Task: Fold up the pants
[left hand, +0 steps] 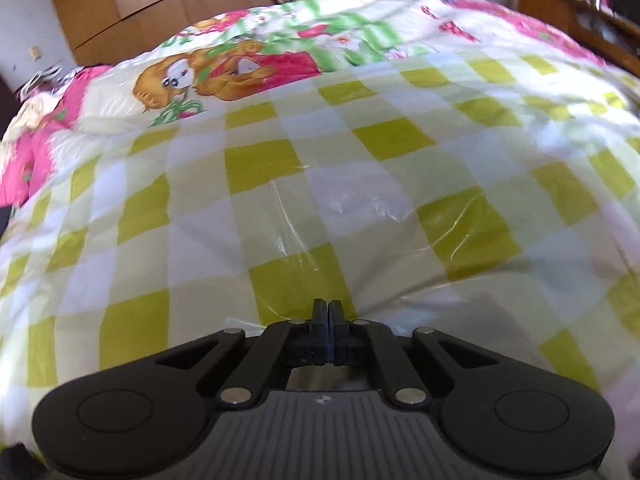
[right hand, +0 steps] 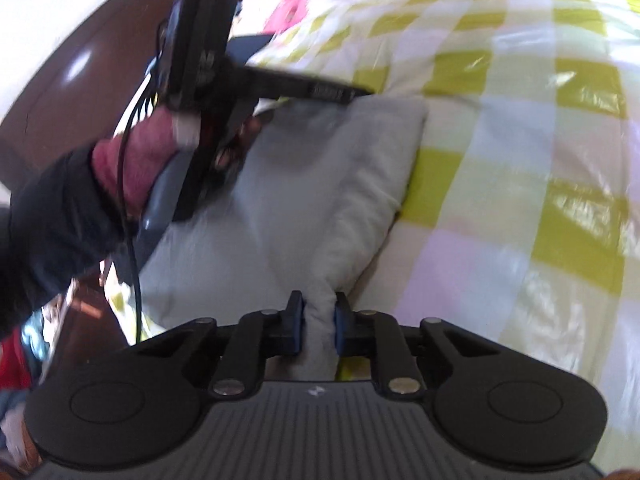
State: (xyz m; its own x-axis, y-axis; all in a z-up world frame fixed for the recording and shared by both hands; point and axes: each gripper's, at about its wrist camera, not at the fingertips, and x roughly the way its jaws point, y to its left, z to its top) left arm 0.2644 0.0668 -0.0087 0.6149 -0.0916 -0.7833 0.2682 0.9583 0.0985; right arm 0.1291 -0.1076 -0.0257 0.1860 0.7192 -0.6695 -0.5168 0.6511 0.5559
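Note:
The grey pants (right hand: 320, 184) lie folded into a thick pad on the checked bed cover (right hand: 520, 160). My right gripper (right hand: 318, 307) is shut on a bunched near corner of the pants, and the cloth fills the gap between its pads. In the right wrist view my left gripper (right hand: 356, 94) reaches in from the left, its tips over the far edge of the pants. In its own view my left gripper (left hand: 328, 305) is shut with no cloth between its fingers, above the yellow-and-white cover (left hand: 360, 184). No pants show in that view.
A person's hand (right hand: 132, 160) and dark sleeve hold the left gripper, with a cable hanging down. A pink cartoon-print quilt (left hand: 240, 68) lies at the far side of the bed. A wooden wardrobe (left hand: 160, 0) stands behind, with a wooden shelf (left hand: 580, 20) at the right.

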